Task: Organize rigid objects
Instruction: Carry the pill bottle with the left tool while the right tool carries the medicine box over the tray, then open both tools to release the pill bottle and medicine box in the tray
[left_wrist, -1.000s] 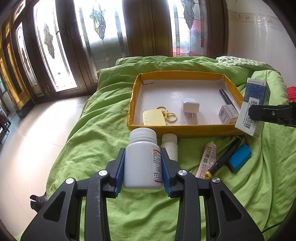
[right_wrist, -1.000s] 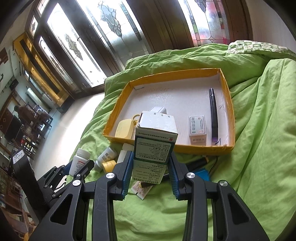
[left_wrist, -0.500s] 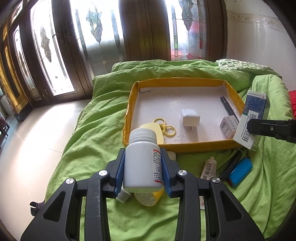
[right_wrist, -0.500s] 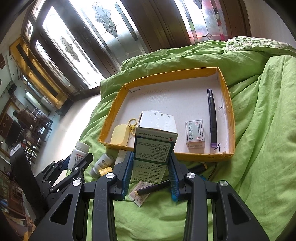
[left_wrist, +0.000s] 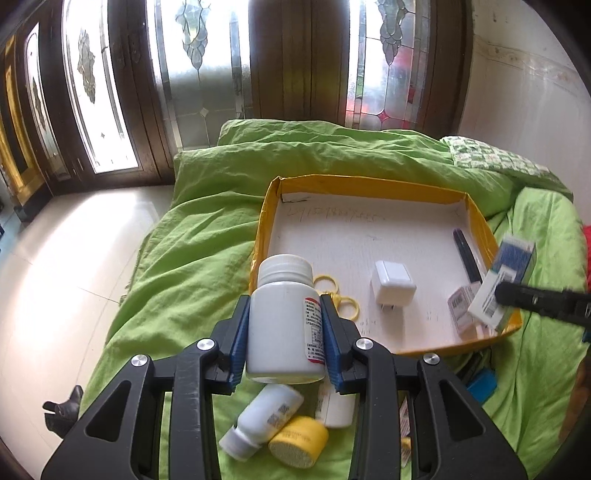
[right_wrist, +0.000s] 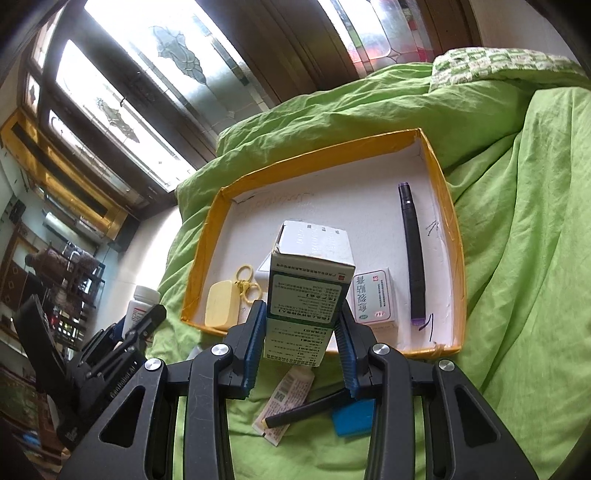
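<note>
Over the yellow-rimmed tray (left_wrist: 373, 181), nearer than a second ago, the left gripper (left_wrist: 284, 332) clamps one white bottle (left_wrist: 282, 317) and the right gripper (right_wrist: 301, 343) one medicine box (right_wrist: 310, 280), five items lying inside.

The left gripper (left_wrist: 284, 332) clamps an upright white plastic pill bottle (left_wrist: 282, 317) above the near wall of a yellow-rimmed shallow cardboard tray (left_wrist: 369, 181) on green bedding (left_wrist: 207, 236); a white charger cube (left_wrist: 392, 284) lies inside.
</note>
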